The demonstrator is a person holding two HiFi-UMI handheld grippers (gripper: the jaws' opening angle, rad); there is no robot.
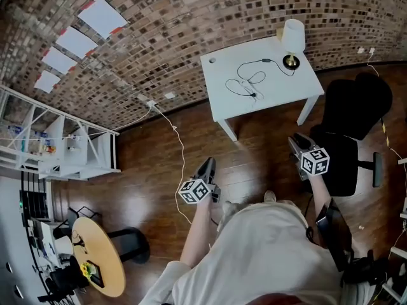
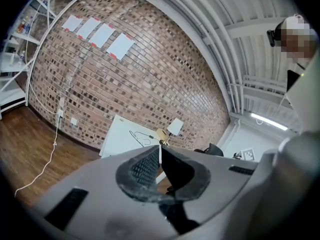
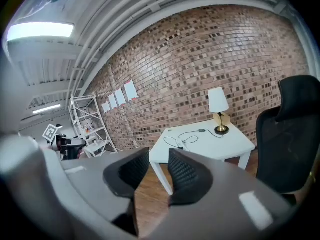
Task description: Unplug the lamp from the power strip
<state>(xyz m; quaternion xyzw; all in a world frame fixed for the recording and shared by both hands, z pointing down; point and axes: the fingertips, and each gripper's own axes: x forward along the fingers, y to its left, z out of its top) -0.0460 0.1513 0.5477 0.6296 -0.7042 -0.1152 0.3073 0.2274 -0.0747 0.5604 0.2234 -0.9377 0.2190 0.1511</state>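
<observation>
— Biggest things first?
— Red-brown brick wall (image 1: 191, 37) at the back. Under it, shiny brown wood floor (image 1: 152, 164).
— And next?
— White square table (image 1: 286, 88), pushed close to the wall. Just to the right of it, black office chair (image 1: 350, 107). Far off to the left, white metal shelf rack (image 1: 95, 148).
— Where to look for the lamp?
— Small lamp (image 1: 292, 37) with a white shade and a gold foot. Stands upright at the far right corner of the table top.
— And its wire?
— Thin black cord (image 1: 265, 60). Runs left from the lamp's foot and lies in loose loops near the middle of the table top. Ends at a small dark bit there. Too small to tell the power strip from the white top.
— Now the two tools?
— First the left gripper (image 2: 160, 148), grey with black ribbed pads. Pressed shut, pad on pad, with nothing in it. Then the right gripper (image 3: 159, 153), same look. Open a good way, with only floor and a table leg showing through the gap. Holds nothing.
— Close to the table?
— No. Both out over the floor, well apart from the table, pointing toward it.
</observation>
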